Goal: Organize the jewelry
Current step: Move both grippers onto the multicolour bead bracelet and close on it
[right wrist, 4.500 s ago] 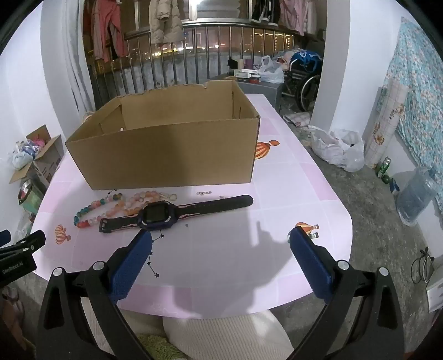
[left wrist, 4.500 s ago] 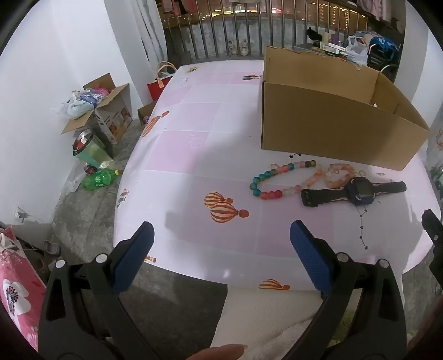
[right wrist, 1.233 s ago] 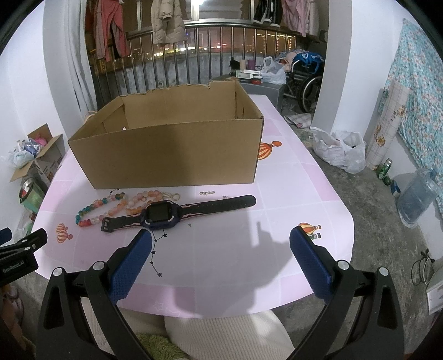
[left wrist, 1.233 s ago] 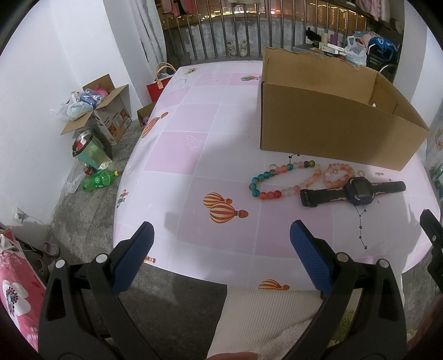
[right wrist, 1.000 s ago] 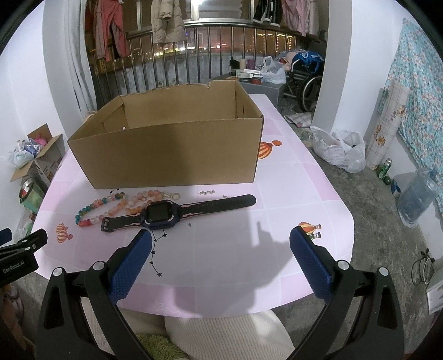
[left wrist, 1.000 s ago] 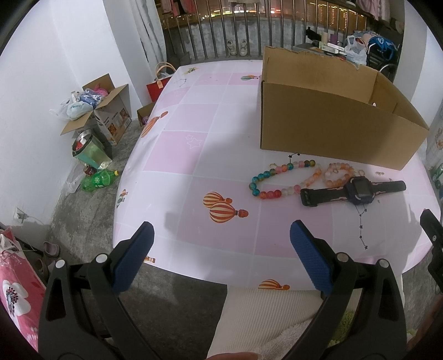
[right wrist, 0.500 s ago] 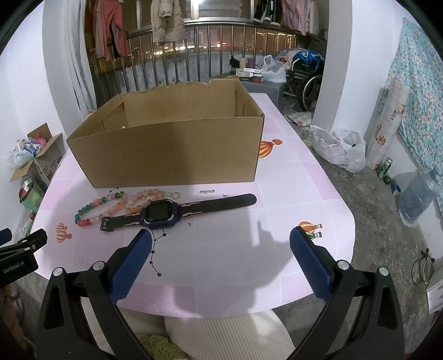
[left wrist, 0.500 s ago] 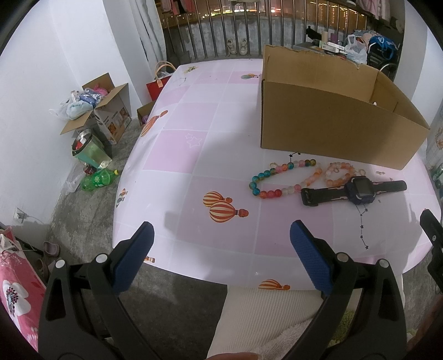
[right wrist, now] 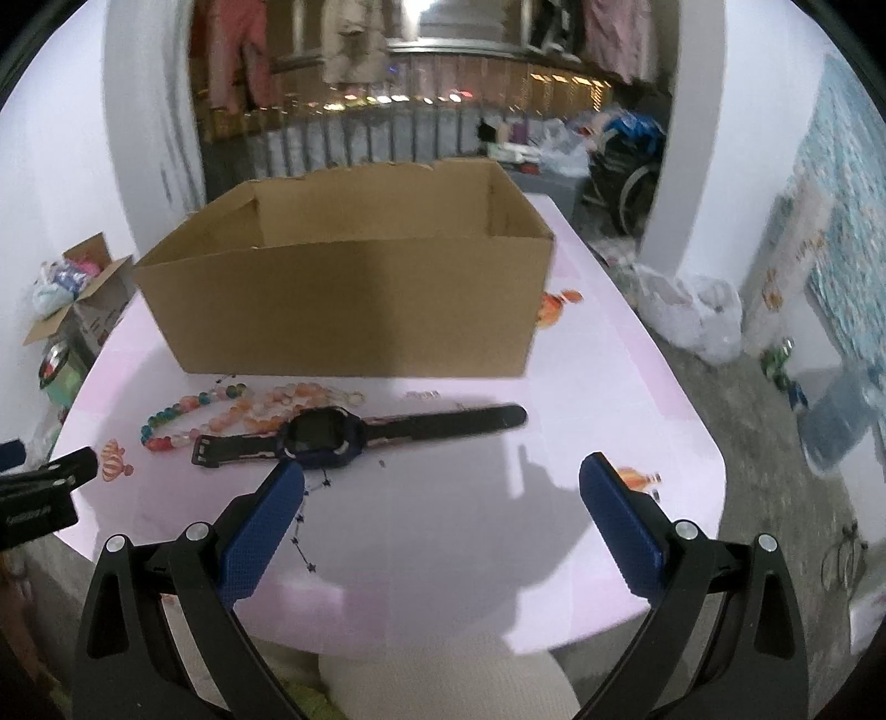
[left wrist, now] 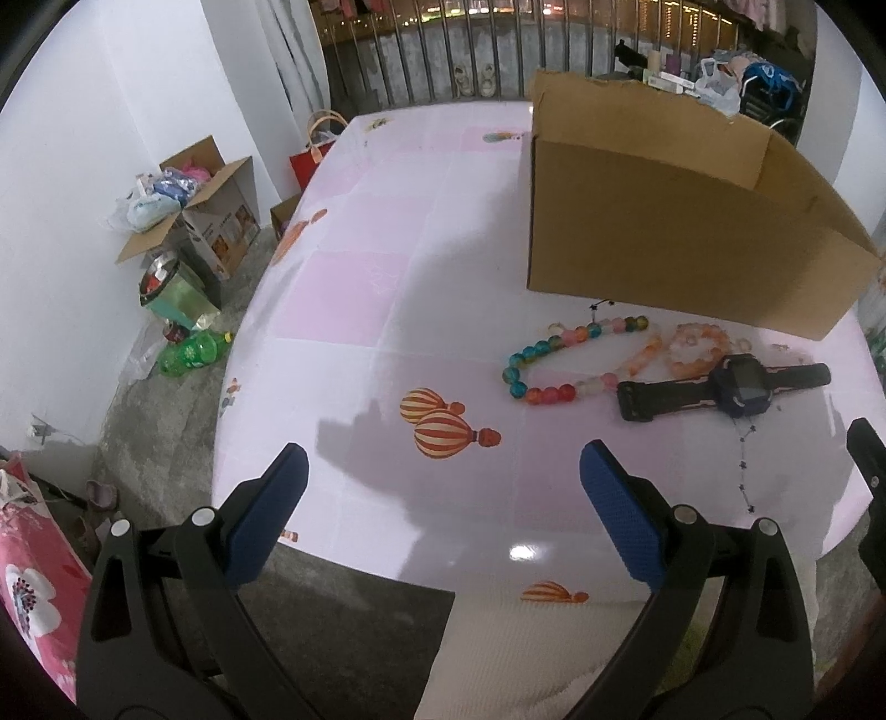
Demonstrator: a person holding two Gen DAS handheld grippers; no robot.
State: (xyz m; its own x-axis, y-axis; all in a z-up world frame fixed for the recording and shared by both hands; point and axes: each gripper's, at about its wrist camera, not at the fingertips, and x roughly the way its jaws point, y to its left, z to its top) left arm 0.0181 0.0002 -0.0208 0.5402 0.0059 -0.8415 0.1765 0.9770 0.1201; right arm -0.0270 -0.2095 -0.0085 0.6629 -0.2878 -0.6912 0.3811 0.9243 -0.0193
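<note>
Left wrist view: near edge of surface (left wrist: 421,288), left end, facing across toward railing. Right wrist view: same edge, further right, closer in. Both share box (left wrist: 664,232) (right wrist: 354,315), watch (left wrist: 736,382) (right wrist: 326,435), beads (left wrist: 559,360) (right wrist: 221,412).

No readable text, lettering on left gripper (right wrist: 39,501) too blurred

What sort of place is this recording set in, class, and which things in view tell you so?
Most likely a lived-in home, near a balcony. Clothes hang above a metal railing with night lights beyond, an open box of household clutter sits on the floor, and the table wears a pink balloon-print cover.
</note>
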